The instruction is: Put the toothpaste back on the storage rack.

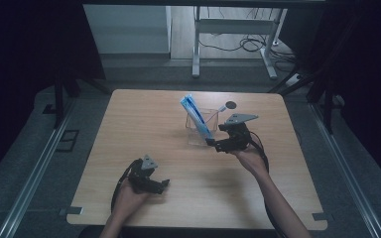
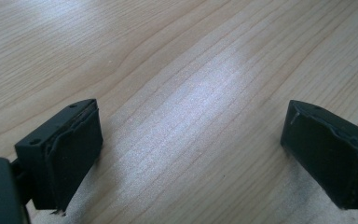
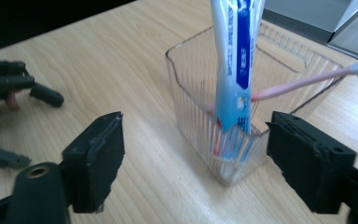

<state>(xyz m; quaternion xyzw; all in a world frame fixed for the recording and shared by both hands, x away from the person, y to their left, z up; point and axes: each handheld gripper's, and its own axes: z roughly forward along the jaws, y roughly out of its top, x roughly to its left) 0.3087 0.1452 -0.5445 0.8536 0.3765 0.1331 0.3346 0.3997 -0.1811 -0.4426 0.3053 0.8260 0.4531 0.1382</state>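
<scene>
Clear ribbed cup [image 3: 223, 116] mid-table w/ blue toothpaste tube [image 3: 233, 70] + pink toothbrush [image 3: 298, 84] inside; right gripper [image 3: 191, 154] just beside it, jaws apart; left gripper [image 2: 191, 149] low near front edge, jaws wide

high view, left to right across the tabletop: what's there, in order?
left gripper → blue-and-white toothpaste tube, leaning in the clear ribbed cup → right gripper → small dark round spot on the wooden table. Pink toothbrush skipped: it overlaps the cup.
</scene>
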